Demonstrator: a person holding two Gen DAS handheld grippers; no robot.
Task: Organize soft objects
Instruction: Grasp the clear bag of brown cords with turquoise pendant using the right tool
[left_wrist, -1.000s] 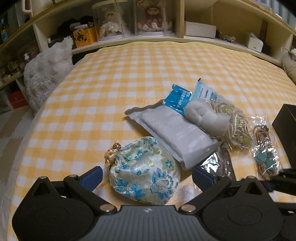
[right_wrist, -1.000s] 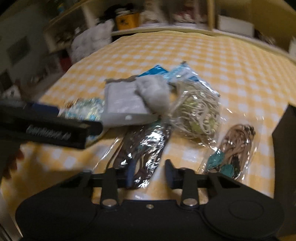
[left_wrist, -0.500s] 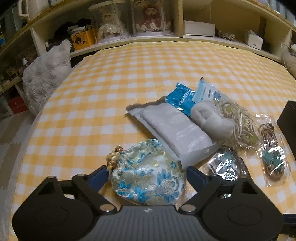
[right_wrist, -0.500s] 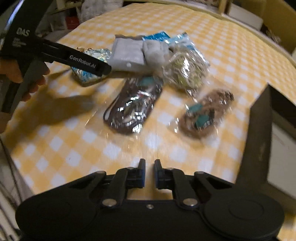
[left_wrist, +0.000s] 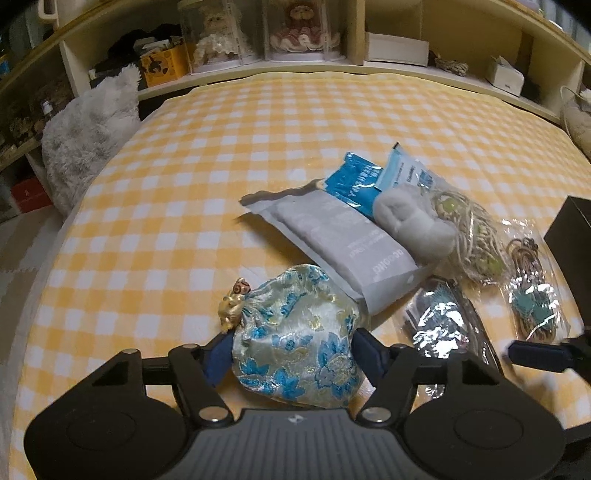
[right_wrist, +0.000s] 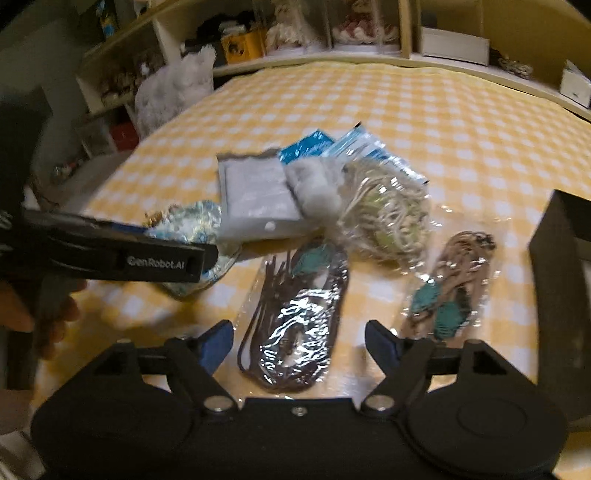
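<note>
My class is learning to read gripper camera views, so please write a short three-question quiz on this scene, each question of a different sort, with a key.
1. True or false: the flowered pouch lies between the fingers of the left gripper.
2. Which item lies straight ahead of the right gripper?
A. a bag of dark cords
B. the grey packet
C. the white fluffy roll
3. Fill in: the cloth under the items has a yellow and white ____ pattern.

Key
1. True; the fingers are closing on the pouch's sides.
2. A; the fingers stand apart, still opening, with nothing held.
3. checked
</note>
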